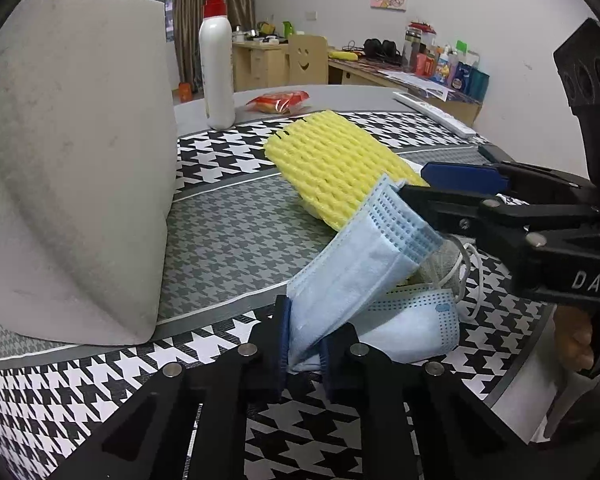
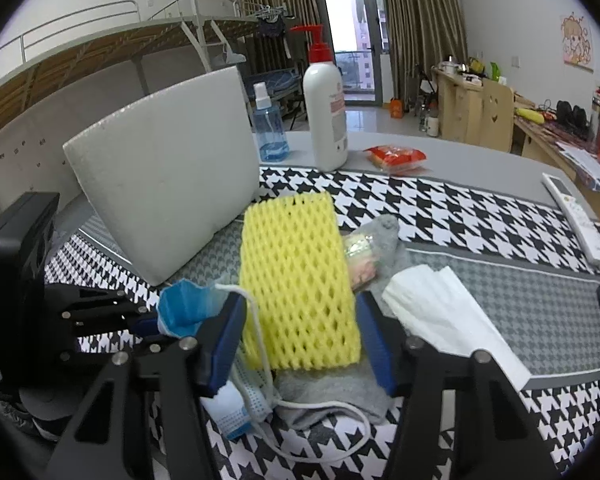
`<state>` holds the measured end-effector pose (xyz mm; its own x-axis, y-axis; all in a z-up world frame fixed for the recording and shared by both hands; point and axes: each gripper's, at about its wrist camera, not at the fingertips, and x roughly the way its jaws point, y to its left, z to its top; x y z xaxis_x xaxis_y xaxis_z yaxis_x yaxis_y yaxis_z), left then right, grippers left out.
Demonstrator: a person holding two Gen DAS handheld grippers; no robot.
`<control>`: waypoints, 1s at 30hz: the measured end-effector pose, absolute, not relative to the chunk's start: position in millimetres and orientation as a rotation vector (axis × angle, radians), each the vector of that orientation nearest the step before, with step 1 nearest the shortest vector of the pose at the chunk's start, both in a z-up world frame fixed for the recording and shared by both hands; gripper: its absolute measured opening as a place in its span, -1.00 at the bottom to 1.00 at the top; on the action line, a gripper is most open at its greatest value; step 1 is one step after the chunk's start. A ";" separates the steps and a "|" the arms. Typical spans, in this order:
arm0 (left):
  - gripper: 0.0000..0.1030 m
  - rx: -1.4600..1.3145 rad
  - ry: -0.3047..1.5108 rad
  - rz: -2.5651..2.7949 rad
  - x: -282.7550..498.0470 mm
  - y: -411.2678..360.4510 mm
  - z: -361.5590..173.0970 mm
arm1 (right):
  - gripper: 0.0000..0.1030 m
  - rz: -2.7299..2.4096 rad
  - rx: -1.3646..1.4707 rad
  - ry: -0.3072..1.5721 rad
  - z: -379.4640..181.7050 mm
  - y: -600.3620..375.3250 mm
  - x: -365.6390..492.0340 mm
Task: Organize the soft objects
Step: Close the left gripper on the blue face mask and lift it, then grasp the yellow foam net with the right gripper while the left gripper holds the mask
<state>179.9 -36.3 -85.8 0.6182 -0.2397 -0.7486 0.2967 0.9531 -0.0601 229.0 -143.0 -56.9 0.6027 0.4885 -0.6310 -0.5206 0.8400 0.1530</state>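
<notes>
Both wrist views look down close; sharing yellow foam net (image 1: 336, 164).

left gripper (image 1: 305, 354) | black frame, silver screws | blue fingers (image 1: 284, 332) | right gripper (image 2: 300, 344) alike

Soft even daylight from the balcony door (image 2: 352, 44), pretty sharp overall, heavy fisheye bending and black corners.

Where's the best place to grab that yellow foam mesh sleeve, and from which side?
Grip the yellow foam mesh sleeve across its narrow width at the near end, coming in along its length. It lies flat with long parallel edges, so the right hand-held gripper, already straddling that end, would probably pinch them squarely.
</notes>
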 end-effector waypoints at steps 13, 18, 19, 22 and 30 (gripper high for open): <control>-0.86 0.063 0.833 -0.286 169.5 -20.2 -81.9 | 0.19 0.591 -0.009 0.706 -53.0 -150.9 230.2; -0.87 0.049 0.813 -0.279 163.8 -11.0 -76.4 | 0.19 0.587 -0.046 0.722 -58.0 -142.8 231.6; -0.87 0.045 0.807 -0.277 163.0 -9.7 -74.5 | 0.19 0.588 -0.051 0.725 -58.8 -141.5 231.3; -0.87 0.042 0.793 -0.276 159.2 -5.6 -69.8 | 0.19 0.577 -0.074 0.737 -61.8 -136.4 231.1; -0.87 0.035 0.778 -0.294 153.0 -3.7 -67.4 | 0.11 0.544 -0.125 0.756 -69.0 -130.8 229.9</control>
<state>153.0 -3.7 -67.4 0.6738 -0.2486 -0.6959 0.2742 0.9586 -0.0769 229.9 -130.8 -69.0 0.5968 0.4240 -0.6812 -0.5115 0.8552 0.0841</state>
